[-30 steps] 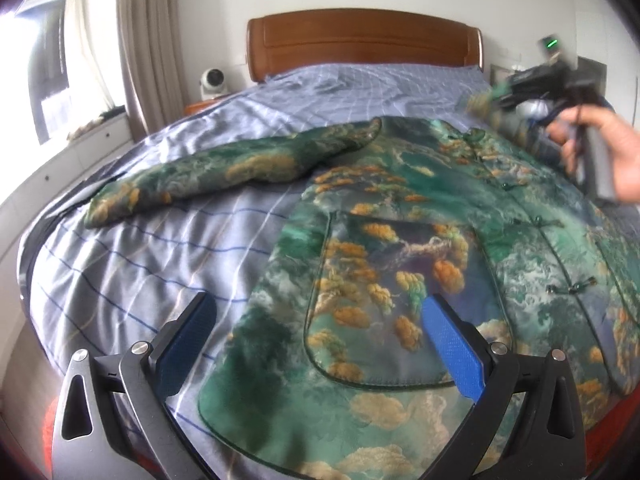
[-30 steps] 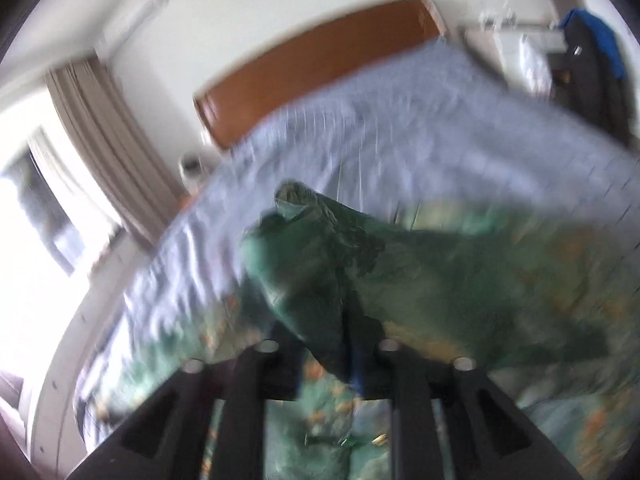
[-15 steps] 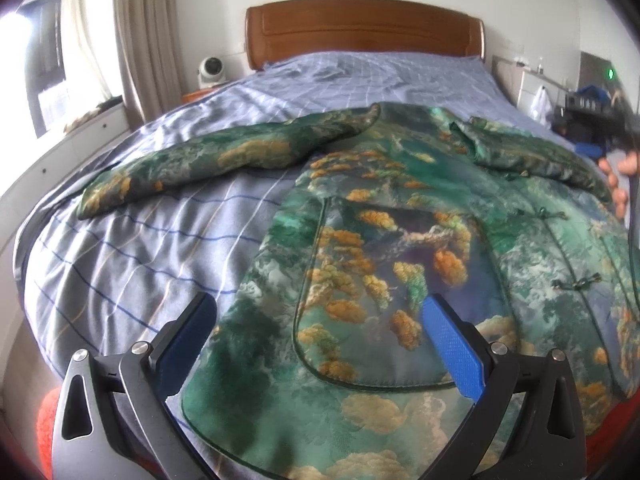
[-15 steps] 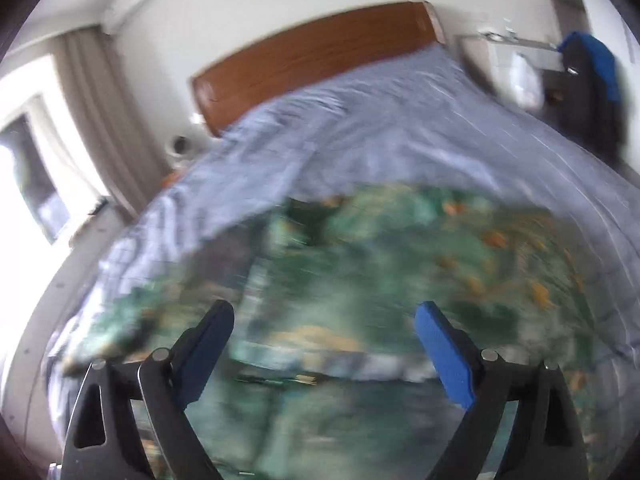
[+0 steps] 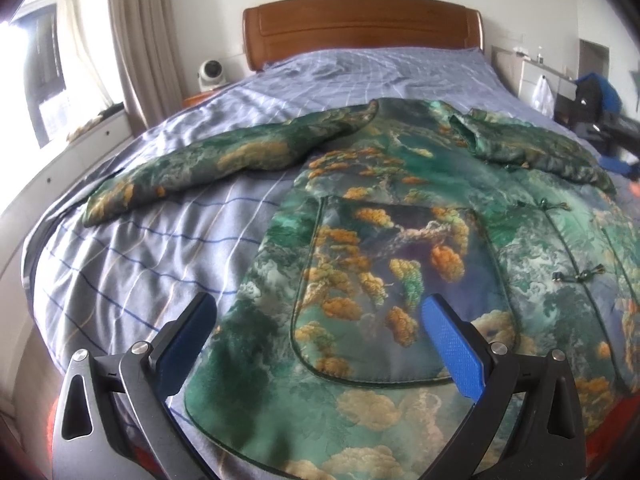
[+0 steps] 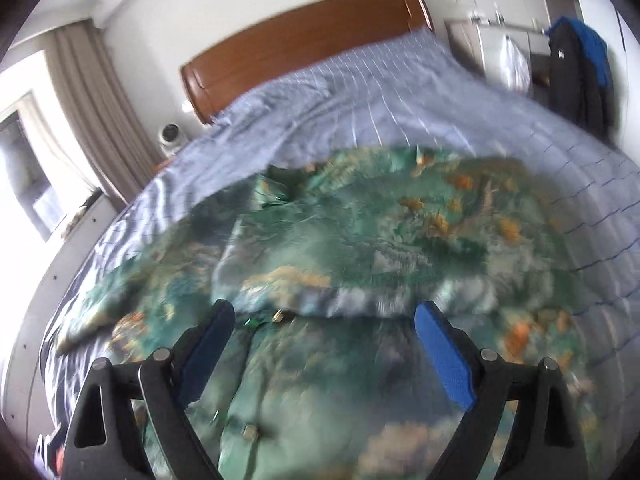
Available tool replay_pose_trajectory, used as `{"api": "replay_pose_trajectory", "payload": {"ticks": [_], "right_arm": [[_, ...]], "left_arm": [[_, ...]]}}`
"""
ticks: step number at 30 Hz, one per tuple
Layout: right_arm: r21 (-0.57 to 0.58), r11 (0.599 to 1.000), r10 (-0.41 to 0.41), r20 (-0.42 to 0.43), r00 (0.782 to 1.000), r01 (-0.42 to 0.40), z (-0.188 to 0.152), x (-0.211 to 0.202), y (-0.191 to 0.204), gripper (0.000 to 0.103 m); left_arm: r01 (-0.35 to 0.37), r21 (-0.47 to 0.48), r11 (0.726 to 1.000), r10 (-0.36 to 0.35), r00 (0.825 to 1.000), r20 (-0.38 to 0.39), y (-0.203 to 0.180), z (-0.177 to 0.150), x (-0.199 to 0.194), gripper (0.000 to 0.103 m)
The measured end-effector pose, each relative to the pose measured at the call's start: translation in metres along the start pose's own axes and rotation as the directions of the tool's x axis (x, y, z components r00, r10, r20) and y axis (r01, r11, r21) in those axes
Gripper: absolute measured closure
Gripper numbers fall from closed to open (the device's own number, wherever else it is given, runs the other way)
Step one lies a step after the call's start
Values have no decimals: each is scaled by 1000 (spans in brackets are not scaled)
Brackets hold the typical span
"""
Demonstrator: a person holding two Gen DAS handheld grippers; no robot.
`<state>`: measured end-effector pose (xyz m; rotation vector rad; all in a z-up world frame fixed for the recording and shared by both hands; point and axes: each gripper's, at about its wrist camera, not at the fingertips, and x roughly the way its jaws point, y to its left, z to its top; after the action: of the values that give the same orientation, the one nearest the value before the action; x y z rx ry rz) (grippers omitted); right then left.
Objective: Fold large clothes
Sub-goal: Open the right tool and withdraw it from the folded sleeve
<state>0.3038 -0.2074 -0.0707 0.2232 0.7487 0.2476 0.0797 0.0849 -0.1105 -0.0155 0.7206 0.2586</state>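
Observation:
A large green jacket [image 5: 400, 248] with orange and cream cloud patterns lies front up on the bed. Its left sleeve [image 5: 224, 160] stretches out over the sheet. Its right sleeve [image 5: 532, 148] is folded inward across the chest. My left gripper [image 5: 316, 312] hovers open above the jacket's lower hem, with nothing between its blue pads. In the right wrist view the jacket [image 6: 360, 248] is blurred, and my right gripper [image 6: 324, 320] stands open over it, holding nothing. A small part of the right gripper [image 5: 618, 142] shows at the far right edge of the left wrist view.
The bed [image 5: 152, 240] has a blue-grey striped sheet and a wooden headboard [image 5: 360, 24]. A small white fan [image 5: 212, 74] stands on the bedside table. Curtains and a window are at the left. A chair with dark and blue clothes [image 6: 580, 60] stands at the right.
My right gripper let go of the right sleeve, which now lies folded across the chest. That gripper opened and pulled away to the right. The left gripper stayed put.

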Motion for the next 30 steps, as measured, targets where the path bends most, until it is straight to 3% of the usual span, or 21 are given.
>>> {"api": "replay_pose_trajectory", "payload": {"ticks": [11,15,18,30], "right_arm": [[-20,1000,-3,12,1000,3,-93,-75,-2,12],[-61,997,-36,88,995,41,-123,-94,3,12],[-126,988,-77,100,992,89,-134,-95,10,12],[-188,980,-46,68,997,58,-148,-88,27,12]], "left_arm": [[1,-44,999,-1,1000,2,6,13,-6,0],[-6,-46,999,7,1000,5,6,16,-8,0],[-10,-44,999,10,1000,6,6,16,-9,0],[-28,-63,998,27,999,-17,14,16,-5,0]]}}
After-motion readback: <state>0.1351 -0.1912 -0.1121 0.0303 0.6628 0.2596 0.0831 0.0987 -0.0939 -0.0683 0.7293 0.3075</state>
